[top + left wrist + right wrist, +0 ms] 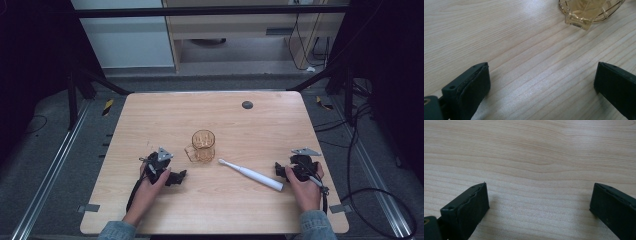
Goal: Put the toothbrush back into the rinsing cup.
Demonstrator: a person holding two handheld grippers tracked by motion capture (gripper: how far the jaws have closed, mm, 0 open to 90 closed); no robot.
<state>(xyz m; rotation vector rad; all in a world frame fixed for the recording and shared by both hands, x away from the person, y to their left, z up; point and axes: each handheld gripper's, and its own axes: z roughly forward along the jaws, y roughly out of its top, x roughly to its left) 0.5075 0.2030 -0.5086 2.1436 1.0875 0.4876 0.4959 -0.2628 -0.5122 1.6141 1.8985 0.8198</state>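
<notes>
Presently the left claw [176, 177] rests on the desk [150, 115], jaws spread wide over bare wood; the right claw [281, 170] rests likewise, spread and holding nothing. Just beyond the left claw stands an amber, faceted glass mug [202, 146], upright near the desk's middle. A white electric toothbrush [251, 175] lies flat between mug and right claw, touching neither. Desk: pale wood grain, rounded corners, dark round plug [247, 105] near the far edge. Grey floor [50, 150] around.

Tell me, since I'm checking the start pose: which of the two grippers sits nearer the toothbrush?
The right gripper: its jaws stand just off the white toothbrush's handle end, while the left gripper rests beyond the amber cup.
</notes>
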